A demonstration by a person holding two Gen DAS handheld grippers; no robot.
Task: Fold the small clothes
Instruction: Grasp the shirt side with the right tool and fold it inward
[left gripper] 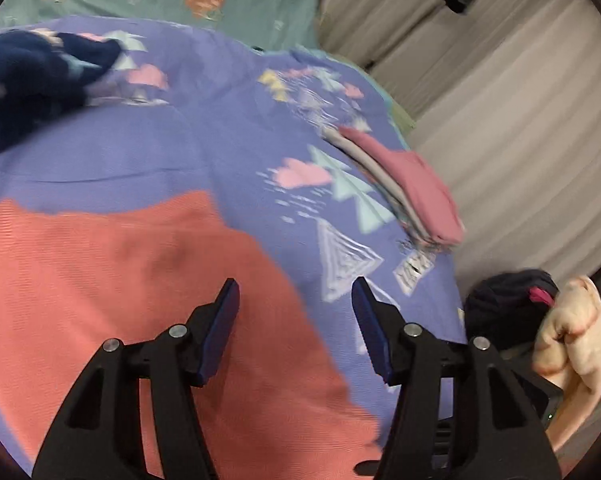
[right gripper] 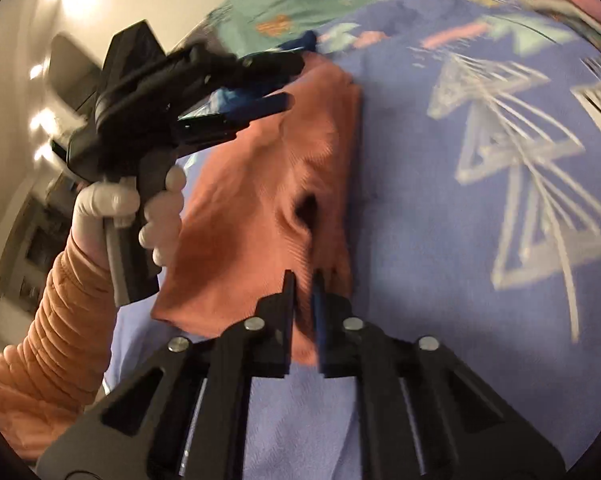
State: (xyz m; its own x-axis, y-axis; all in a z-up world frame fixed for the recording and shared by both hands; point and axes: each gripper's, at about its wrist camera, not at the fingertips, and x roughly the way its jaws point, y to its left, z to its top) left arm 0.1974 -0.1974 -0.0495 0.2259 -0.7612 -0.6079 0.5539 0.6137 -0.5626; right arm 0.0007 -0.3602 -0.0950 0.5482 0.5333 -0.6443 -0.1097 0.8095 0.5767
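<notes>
Our right gripper (right gripper: 305, 280) pinches the near edge of the salmon-pink ribbed knit garment (right gripper: 268, 200), which lies on the purple patterned bedsheet (right gripper: 440, 220). Our left gripper (left gripper: 296, 292) hovers spread, empty. We should draw the edge evenly, avoiding wrinkles.

Both tongs are black plastic frames with silver screw heads and blue finger pads (left gripper: 224, 332). The left hand (right gripper: 156, 208) wears a white glove above a ribbed peach sleeve (right gripper: 56, 340); the grip looks grey, though it's blurred.
</notes>
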